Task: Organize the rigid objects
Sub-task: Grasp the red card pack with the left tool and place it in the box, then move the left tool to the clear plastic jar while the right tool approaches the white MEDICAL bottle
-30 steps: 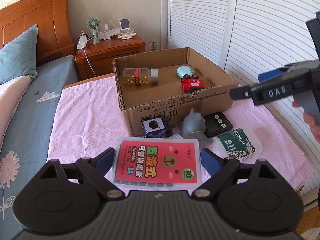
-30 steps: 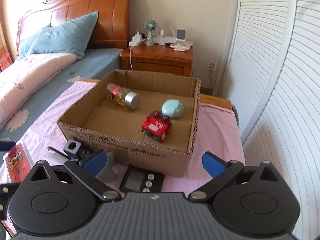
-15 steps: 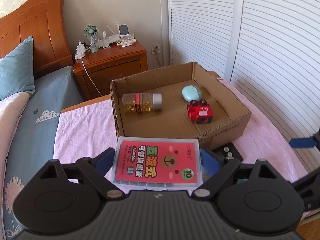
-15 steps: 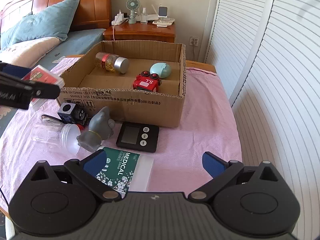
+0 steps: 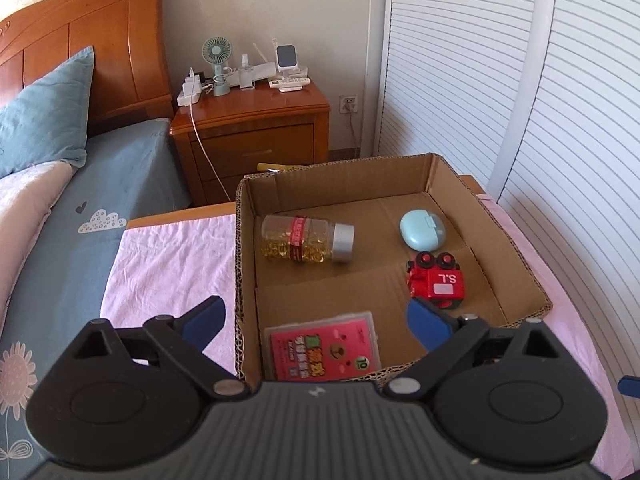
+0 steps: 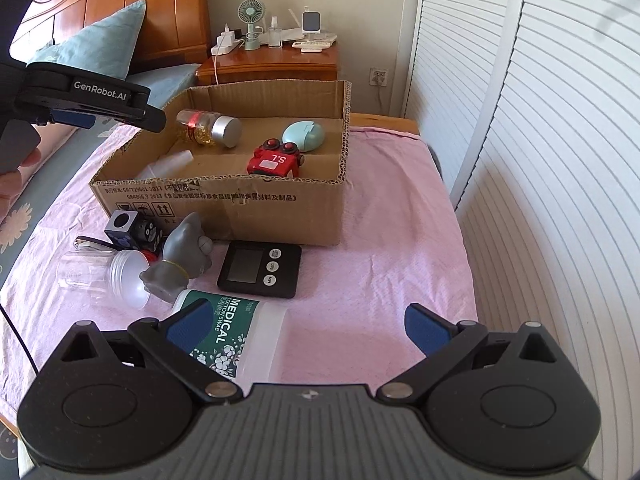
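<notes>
A cardboard box stands on the pink cloth. In it lie a pill bottle, a mint case, a red toy car and a red flat plastic case, near the front wall. My left gripper is open and empty above the box's front left corner; it also shows in the right wrist view. My right gripper is open and empty, low over the cloth in front of the box.
Outside the box lie a black timer, a grey figurine, a dark cube toy, a clear jar and a medical cotton swab tub. A nightstand and bed stand behind; slatted doors stand right.
My left gripper moved forward over the box, opened and let go of the red flat case, which now lies in the box. My right gripper pulled back and lower over the cloth.
</notes>
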A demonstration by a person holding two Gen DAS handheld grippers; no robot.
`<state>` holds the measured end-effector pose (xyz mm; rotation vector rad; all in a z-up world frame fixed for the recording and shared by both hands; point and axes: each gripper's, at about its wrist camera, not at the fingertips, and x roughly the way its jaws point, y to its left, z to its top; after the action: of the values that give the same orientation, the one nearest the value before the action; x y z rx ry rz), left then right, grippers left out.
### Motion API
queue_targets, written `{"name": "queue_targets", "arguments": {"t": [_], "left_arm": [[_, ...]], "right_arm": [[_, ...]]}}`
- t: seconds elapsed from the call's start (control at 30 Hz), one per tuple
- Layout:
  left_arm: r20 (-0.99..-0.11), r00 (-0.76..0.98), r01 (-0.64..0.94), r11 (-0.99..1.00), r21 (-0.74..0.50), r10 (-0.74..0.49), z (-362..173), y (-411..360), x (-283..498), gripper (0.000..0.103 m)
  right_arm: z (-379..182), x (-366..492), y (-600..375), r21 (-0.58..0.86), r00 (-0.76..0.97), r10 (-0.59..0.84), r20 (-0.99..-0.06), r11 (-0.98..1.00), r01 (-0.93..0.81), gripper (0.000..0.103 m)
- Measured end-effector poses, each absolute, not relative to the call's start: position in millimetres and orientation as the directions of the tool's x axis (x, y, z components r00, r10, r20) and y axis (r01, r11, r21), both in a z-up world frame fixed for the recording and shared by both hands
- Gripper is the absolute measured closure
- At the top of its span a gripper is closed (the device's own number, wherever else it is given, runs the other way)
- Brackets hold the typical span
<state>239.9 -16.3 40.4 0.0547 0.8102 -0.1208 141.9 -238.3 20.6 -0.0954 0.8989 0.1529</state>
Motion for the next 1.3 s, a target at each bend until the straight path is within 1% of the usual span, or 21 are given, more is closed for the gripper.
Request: {"name": "queue_targets", "arguments": {"t": [0.07,0.13,0.27,0.37,0.53,0.6,0.7,0.9,0.97,1.03,1.2,1.3], "left_arm": [[-0.736,0.671,0.139,0.99,0.006,-0.09,42,-16,234,0.006],[-0.745,0.664,0.137,0.99,0.035,-0.066,44,-16,227,0.006],[-0.725,0.688,0.143,0.986,0.089,-0.035,54,-13,203,0.005],[-0.733,0.68,0.152,0.983,0.105,-0.027,61,-9,183,0.002],[-0.756,0.654,0.171,0.978,0.119,-0.022,57,-7,145,0.002],[-0.772,0.635,0.183,0.975,0.128,-0.018,53,-7,131,0.002],[-0.77,0.637,0.196,0.972,0.129,-0.027,48,-8,113,0.002],[-0.737,0.676,0.114,0.989,0.094,-0.008,32,1,95,0.002],[-0.713,0.701,0.075,0.994,0.08,0.005,26,5,93,0.002],[-0.698,0.716,0.07,0.996,0.063,-0.006,20,8,91,0.002],[-0.719,0.694,0.063,0.998,0.027,-0.025,6,10,95,0.002],[-0.725,0.687,0.066,0.998,0.004,-0.043,0,11,97,0.001]], "right_arm": [[20,143,-239,-0.016,0.612,0.093,-0.785,0.985,-0.17,0.0],[18,143,-239,-0.01,0.609,0.097,-0.787,0.986,-0.169,0.0],[15,142,-238,-0.007,0.603,0.102,-0.791,0.984,-0.176,0.0],[12,140,-237,-0.004,0.603,0.107,-0.79,0.984,-0.18,0.0],[5,139,-235,0.014,0.596,0.133,-0.792,0.98,-0.201,0.0],[0,137,-229,0.001,0.584,0.139,-0.8,0.973,-0.229,0.0],[-2,131,-217,-0.023,0.588,0.15,-0.795,0.961,-0.276,0.0],[-5,130,-194,-0.002,0.608,0.194,-0.77,0.952,-0.306,0.0],[-10,130,-182,-0.036,0.62,0.172,-0.766,0.951,-0.308,0.0],[-17,129,-171,-0.089,0.642,0.136,-0.755,0.948,-0.305,0.0],[-34,132,-159,-0.195,0.667,0.042,-0.744,0.941,-0.278,0.0],[-36,131,-166,-0.218,0.671,0.009,-0.742,0.942,-0.254,0.0]]}}
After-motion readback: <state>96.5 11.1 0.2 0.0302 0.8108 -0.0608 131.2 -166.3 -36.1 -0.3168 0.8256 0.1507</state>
